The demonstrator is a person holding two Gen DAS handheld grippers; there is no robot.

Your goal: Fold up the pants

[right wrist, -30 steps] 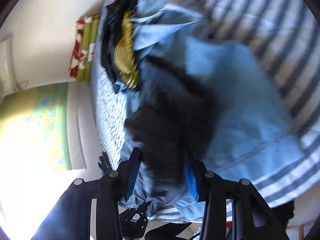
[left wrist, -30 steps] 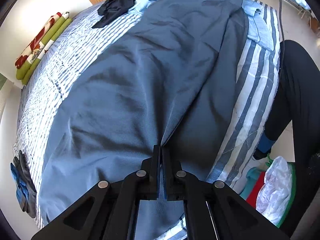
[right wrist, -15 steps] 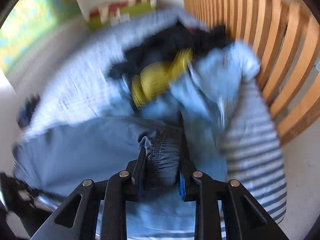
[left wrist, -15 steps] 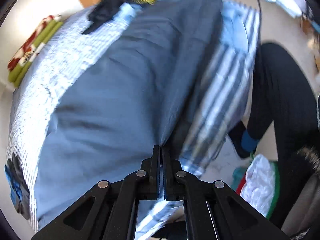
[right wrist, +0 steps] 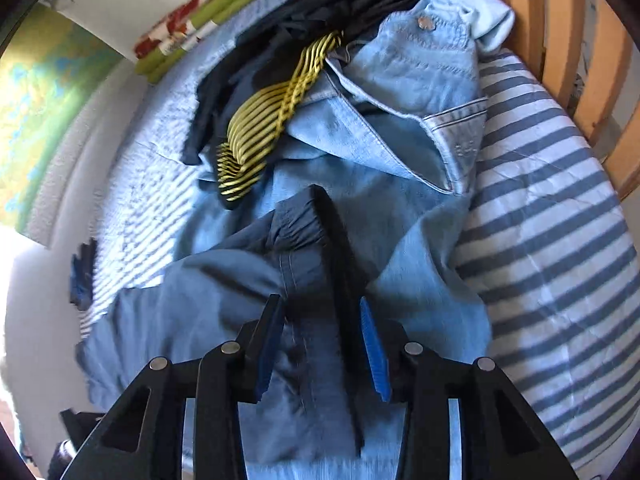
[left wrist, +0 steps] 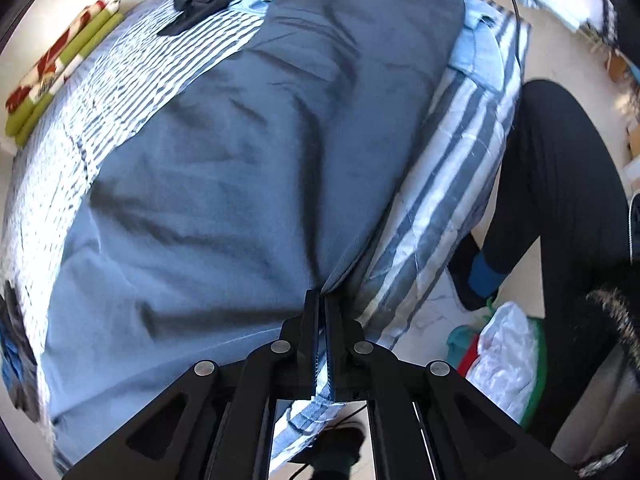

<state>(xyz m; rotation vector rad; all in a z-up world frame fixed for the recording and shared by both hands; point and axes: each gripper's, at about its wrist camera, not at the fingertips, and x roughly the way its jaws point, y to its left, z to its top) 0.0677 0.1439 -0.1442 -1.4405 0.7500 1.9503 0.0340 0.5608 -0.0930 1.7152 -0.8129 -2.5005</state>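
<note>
Two grippers work the grey-blue pants spread across the striped bed. The left gripper is clenched on the pants' edge near the bed's side. The right gripper is parted around the elastic waistband, beside light denim jeans.

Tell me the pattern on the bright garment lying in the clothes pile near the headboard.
Yellow and black stripes on the garment, clearest in the right wrist view.

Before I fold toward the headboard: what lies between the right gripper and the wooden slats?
In the right wrist view, light denim jeans and dark clothes lie between the right gripper and the wooden slats.
</note>
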